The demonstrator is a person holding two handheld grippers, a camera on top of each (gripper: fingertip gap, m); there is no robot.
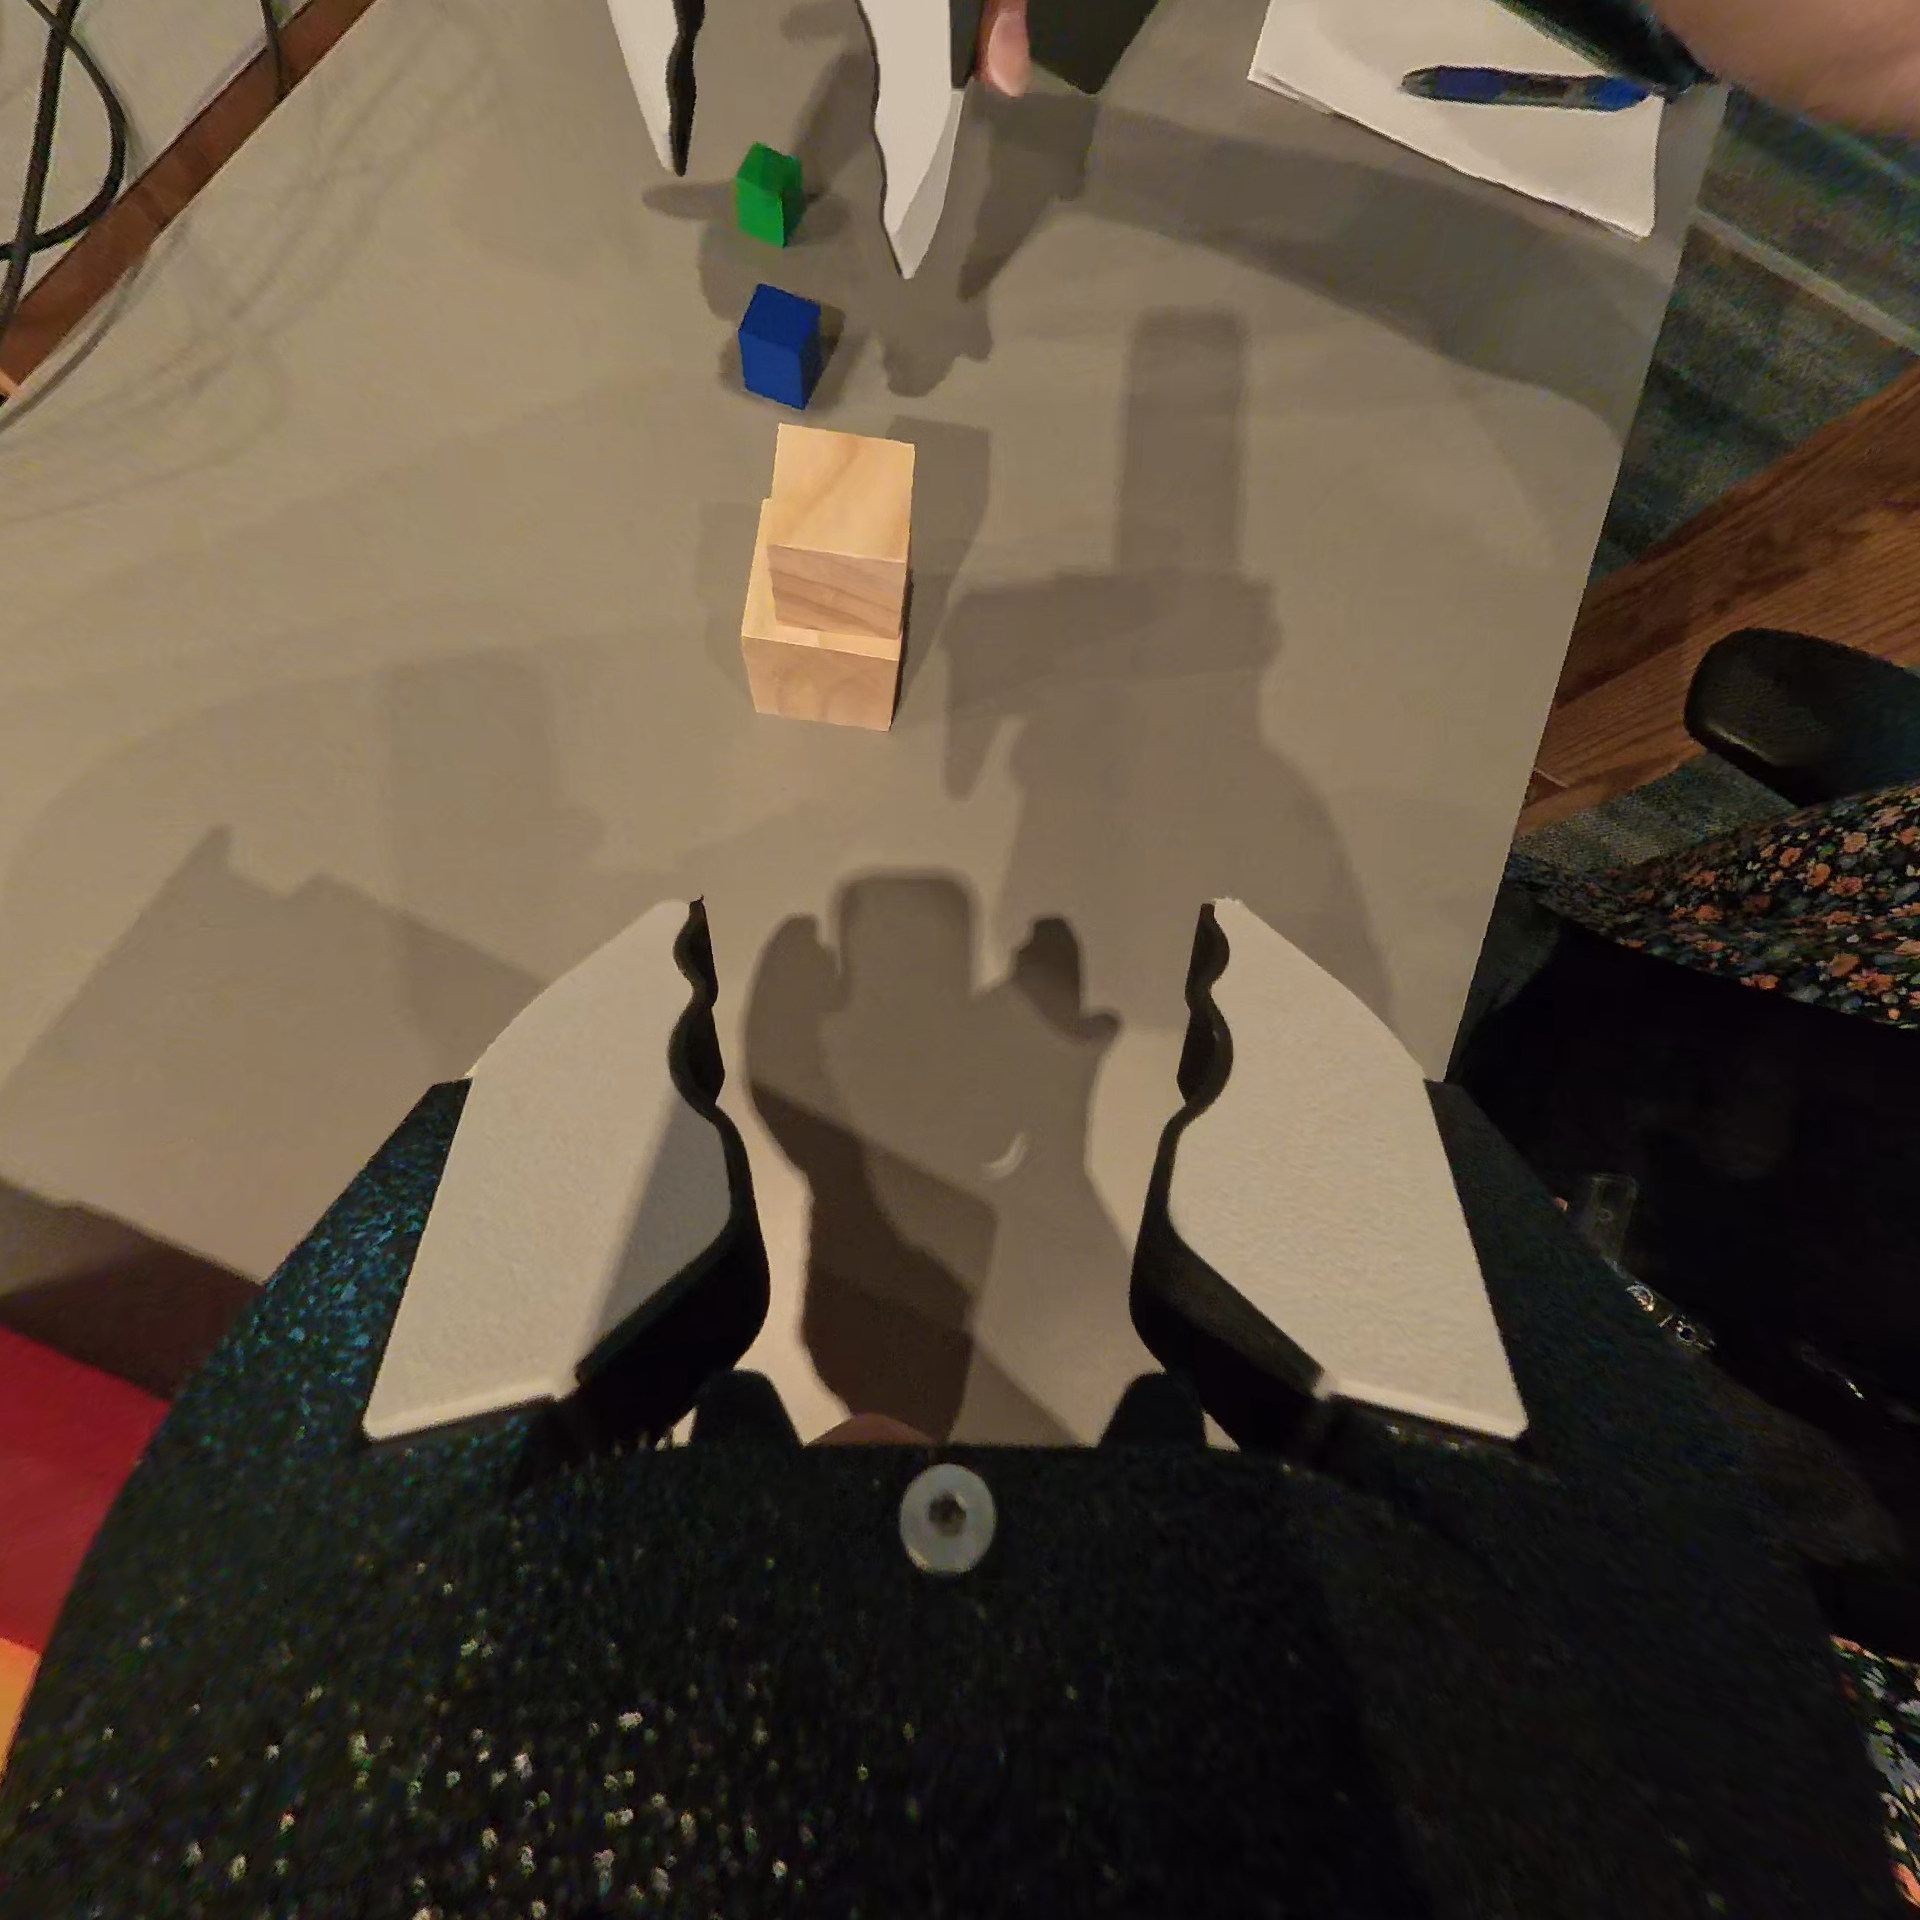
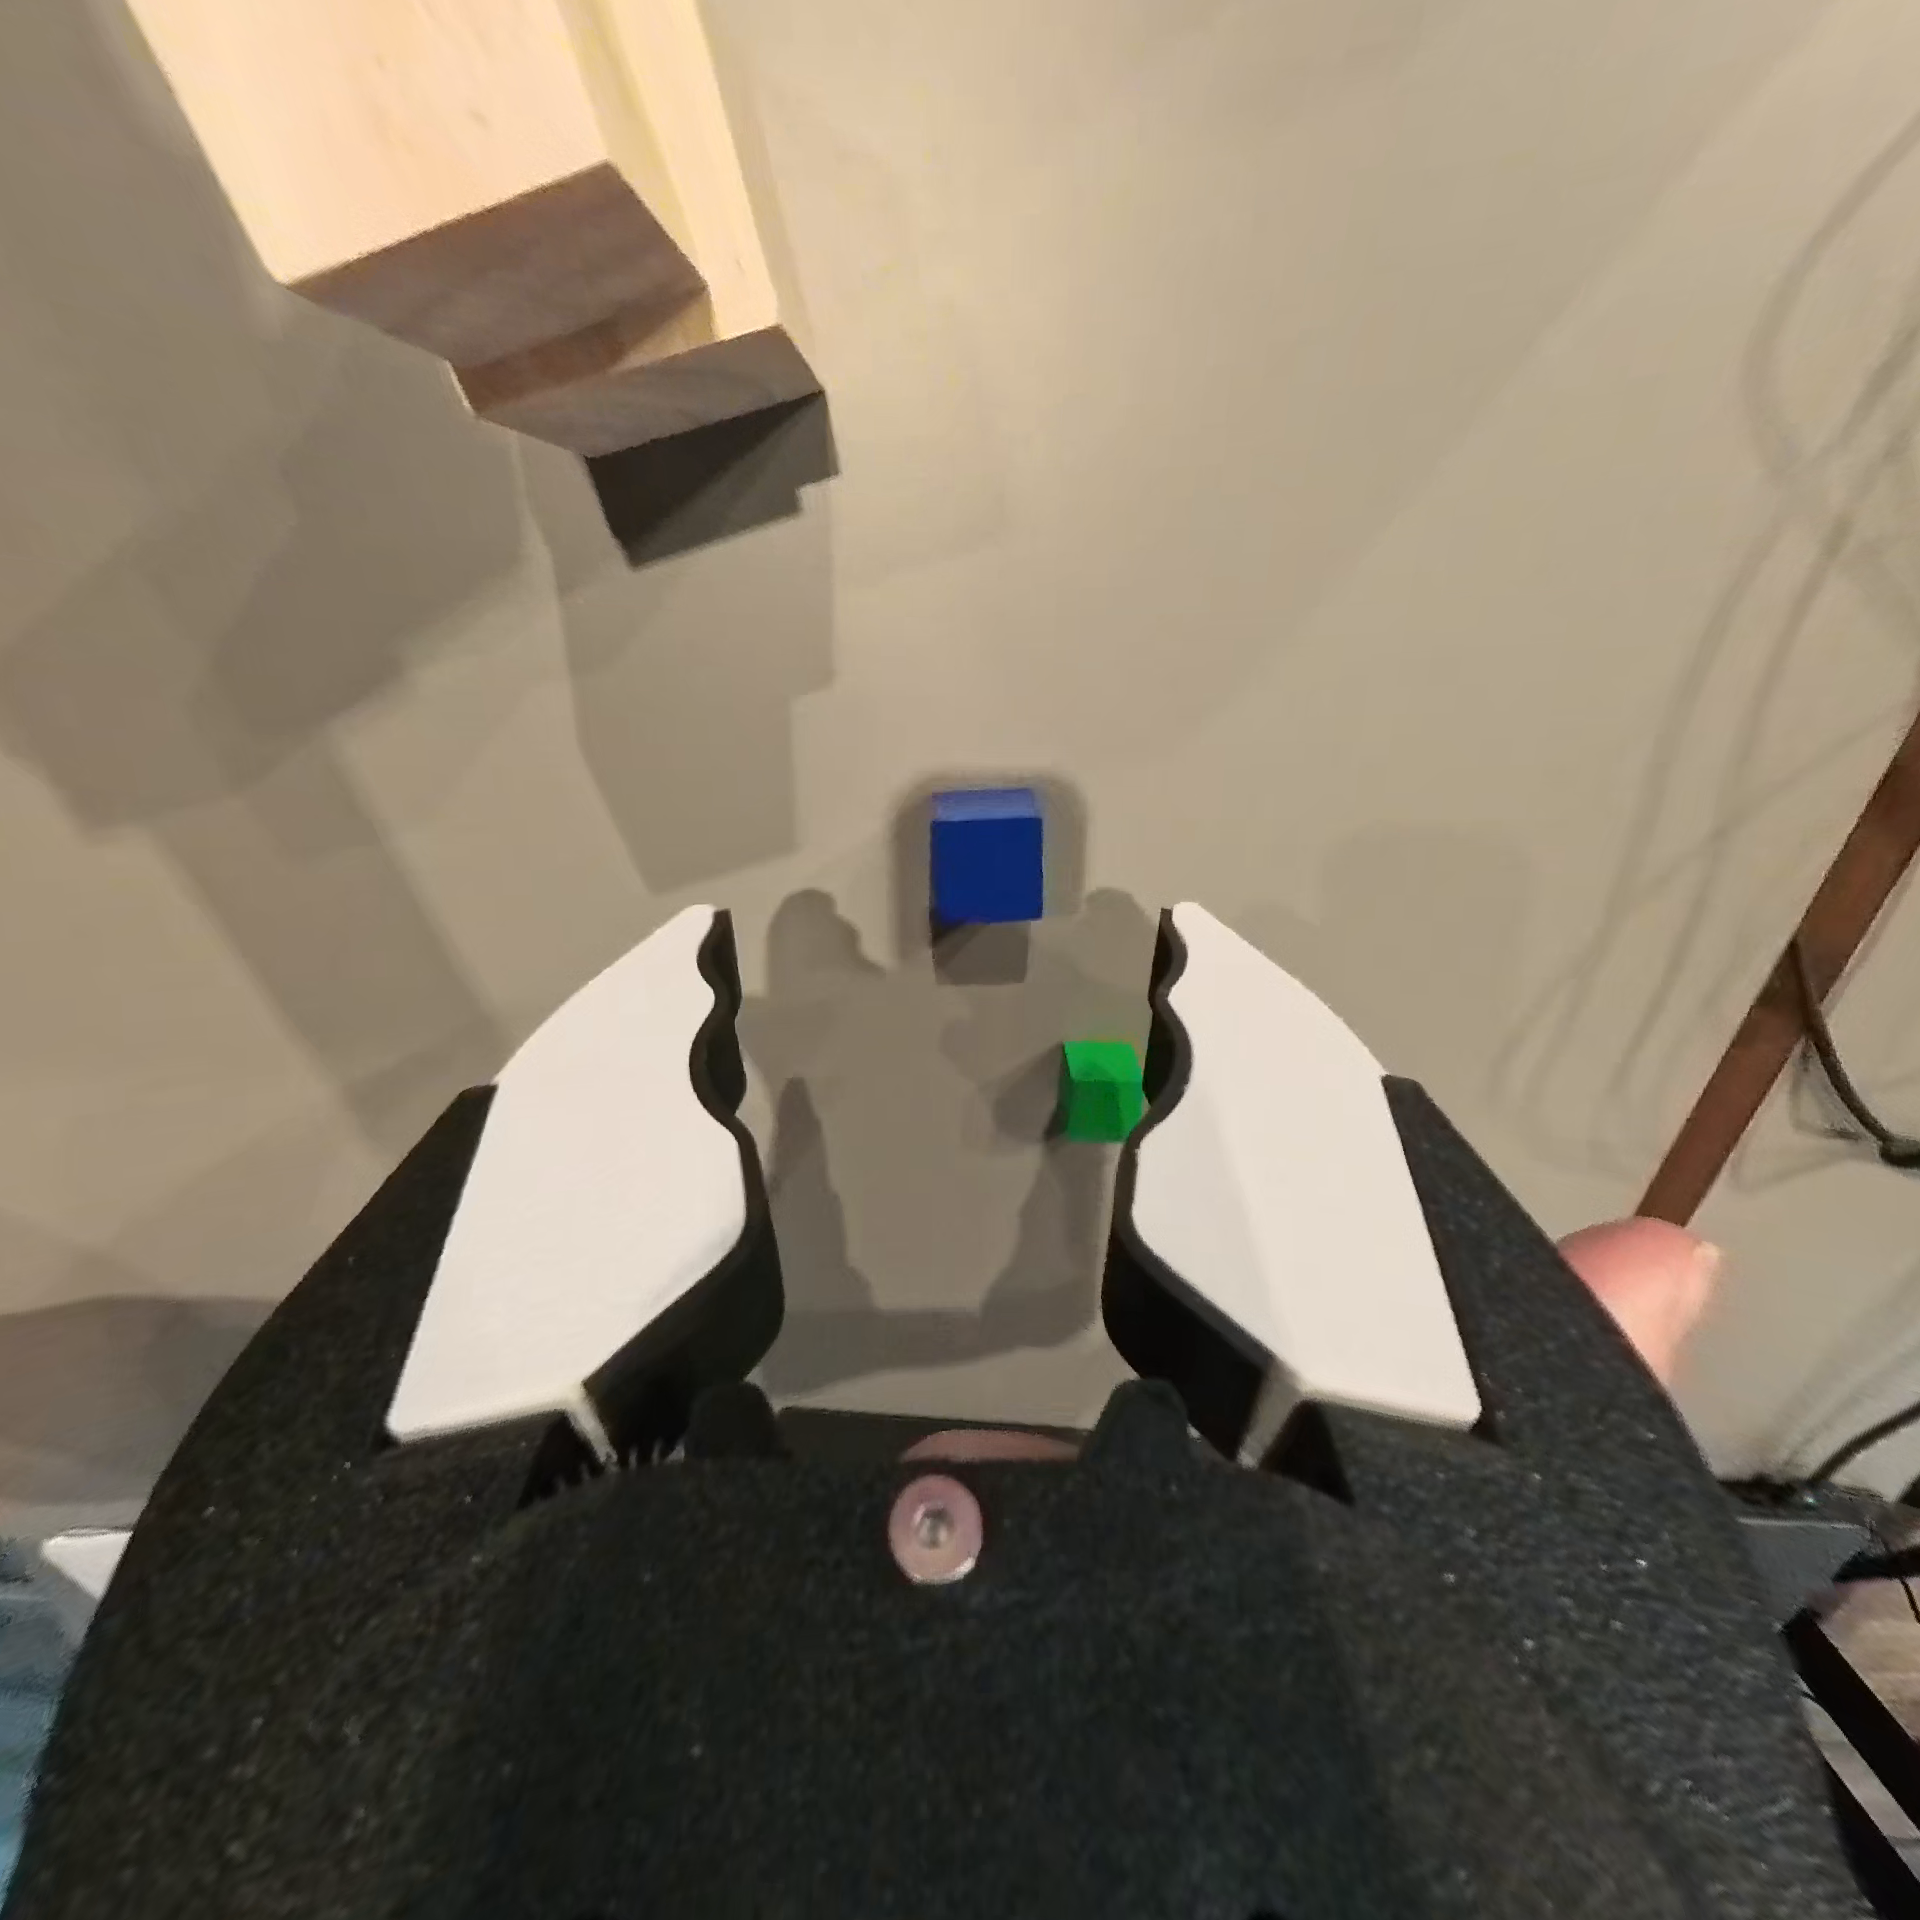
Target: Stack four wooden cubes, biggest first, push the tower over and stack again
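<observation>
My left gripper (image 1: pixel 951 914) is open and empty above the grey tabletop (image 1: pixel 312 623), well short of a stack of two pale wooden blocks (image 1: pixel 831 582). Beyond the stack stand a small blue cube (image 1: pixel 779 345) and a smaller green cube (image 1: pixel 769 194). My right gripper (image 1: pixel 795 218) reaches in from the far side, open, its fingers on either side of the green cube. In the right wrist view my right gripper (image 2: pixel 945 920) is open and empty; the green cube (image 2: pixel 1101 1091) sits between the fingers, close to the right finger (image 2: pixel 1268 1122). The blue cube (image 2: pixel 985 868) lies just past the fingertips, the wooden stack (image 2: pixel 499 208) farther off.
A white sheet of paper (image 1: pixel 1475 135) with a blue pen (image 1: pixel 1527 88) lies at the far right corner. Black cables (image 1: pixel 62 135) hang past the far left edge. The table's right edge (image 1: pixel 1558 675) drops to a black chair arm (image 1: pixel 1808 717) and floral fabric (image 1: pixel 1787 904). Across from one pair of fingers to the other is roughly 30 centimeters.
</observation>
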